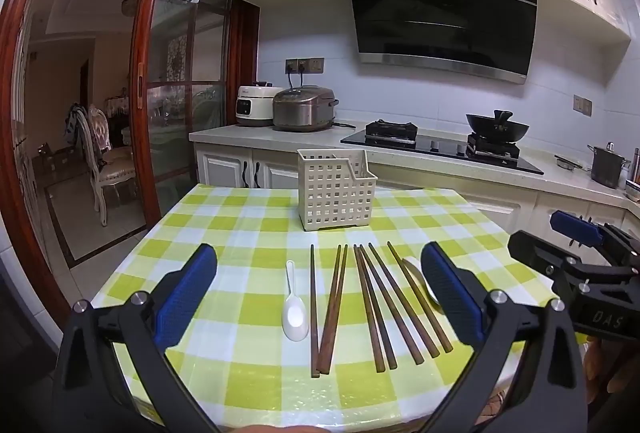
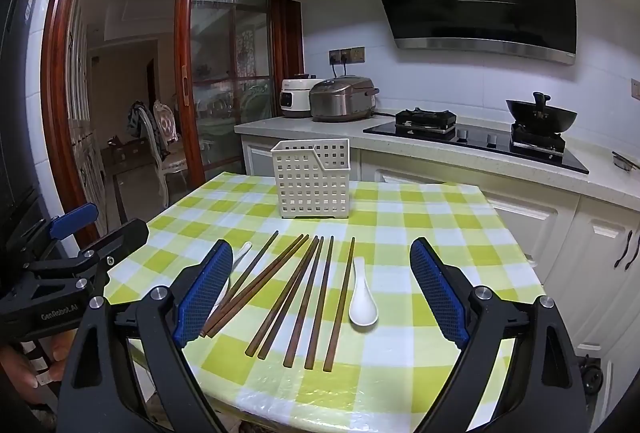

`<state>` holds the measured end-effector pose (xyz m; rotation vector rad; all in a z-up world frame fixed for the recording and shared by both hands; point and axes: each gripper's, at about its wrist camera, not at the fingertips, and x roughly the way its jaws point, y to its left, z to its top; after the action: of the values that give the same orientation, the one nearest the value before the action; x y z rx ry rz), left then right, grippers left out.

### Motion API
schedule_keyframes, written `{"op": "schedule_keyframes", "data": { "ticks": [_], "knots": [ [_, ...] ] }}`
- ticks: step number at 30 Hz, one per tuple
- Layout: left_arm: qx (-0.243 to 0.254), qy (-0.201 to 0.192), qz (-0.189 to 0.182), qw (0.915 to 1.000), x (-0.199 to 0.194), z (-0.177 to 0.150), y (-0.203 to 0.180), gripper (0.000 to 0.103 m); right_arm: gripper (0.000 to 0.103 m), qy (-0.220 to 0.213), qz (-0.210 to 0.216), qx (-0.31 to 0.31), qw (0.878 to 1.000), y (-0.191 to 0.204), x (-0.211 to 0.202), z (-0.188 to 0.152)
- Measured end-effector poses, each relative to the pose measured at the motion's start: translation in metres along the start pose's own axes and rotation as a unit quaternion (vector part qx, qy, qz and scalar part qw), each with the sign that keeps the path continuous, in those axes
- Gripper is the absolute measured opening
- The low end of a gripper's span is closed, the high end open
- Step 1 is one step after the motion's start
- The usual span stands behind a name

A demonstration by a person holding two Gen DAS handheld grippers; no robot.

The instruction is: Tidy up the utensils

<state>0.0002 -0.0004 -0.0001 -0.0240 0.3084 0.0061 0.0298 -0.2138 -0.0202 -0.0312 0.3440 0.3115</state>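
Left gripper (image 1: 319, 293) and right gripper (image 2: 321, 289) hovered with jaws fully open and empty above chopsticks (image 1: 370, 307) on the table (image 1: 240, 233).

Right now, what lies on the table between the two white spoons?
Dark wooden chopsticks, laid roughly side by side, fill the stretch between the left spoon and the right spoon. The right wrist view shows it best, though its gripper finger partly hides the left spoon.

Utensil basket (image 1: 337, 189) stands upright on the desk (image 1: 224, 225); the chopsticks (image 1: 372, 305) lie in a row before it, flanked left by one spoon (image 1: 295, 313), right by another spoon (image 2: 363, 303).
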Motion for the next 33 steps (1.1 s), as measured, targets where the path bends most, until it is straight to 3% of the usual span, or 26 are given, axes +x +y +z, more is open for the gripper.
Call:
{"op": "schedule_keyframes", "data": {
  "ticks": [33],
  "knots": [
    [-0.002,0.002,0.001,1.0,0.0002,-0.0036,0.0002,0.099,0.085,0.001,-0.003,0.007,1.0,-0.0033,-0.0009,-0.0015]
  ]
}}
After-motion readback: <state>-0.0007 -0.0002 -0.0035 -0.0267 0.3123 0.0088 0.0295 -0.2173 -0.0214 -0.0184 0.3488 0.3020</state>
